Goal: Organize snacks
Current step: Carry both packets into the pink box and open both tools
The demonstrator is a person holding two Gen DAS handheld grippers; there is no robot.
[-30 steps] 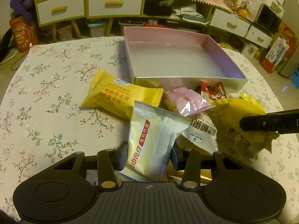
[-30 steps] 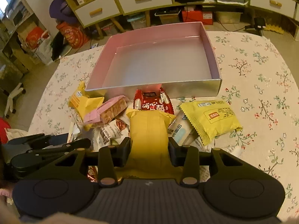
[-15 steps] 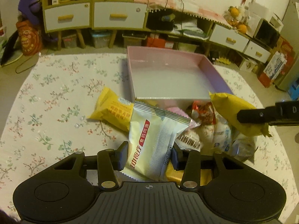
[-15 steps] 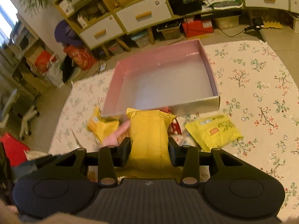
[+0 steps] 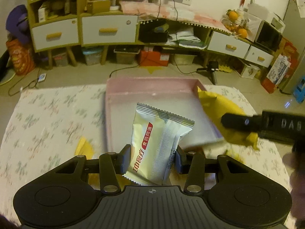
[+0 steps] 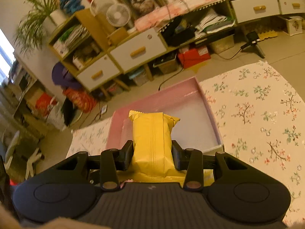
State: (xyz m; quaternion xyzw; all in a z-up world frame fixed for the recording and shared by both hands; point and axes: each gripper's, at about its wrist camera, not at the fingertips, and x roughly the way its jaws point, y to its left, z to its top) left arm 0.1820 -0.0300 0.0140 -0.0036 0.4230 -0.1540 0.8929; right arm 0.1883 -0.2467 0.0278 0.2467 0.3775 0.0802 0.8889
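My left gripper [image 5: 151,159] is shut on a cream snack packet [image 5: 158,145] with a red label, held in the air over the near part of the pink box [image 5: 122,95]. My right gripper [image 6: 152,155] is shut on a plain yellow snack packet [image 6: 152,139], raised above the pink box [image 6: 209,105]. In the left wrist view that yellow packet [image 5: 219,105] hangs over the box's right wall, and one black finger [image 5: 240,123] of the right gripper crosses it. The box floor shows bare where it is visible.
The table wears a floral cloth [image 6: 257,105]. A yellow packet [image 5: 84,147] lies left of the box's near corner, blurred. More wrappers lie under my left gripper. Beyond the table stand drawers and shelves [image 5: 106,30], fans, and floor clutter.
Both grippers lifted their packets off the snack pile and carried them up and forward over the pink box. The right gripper also rolled, so the room looks tilted.
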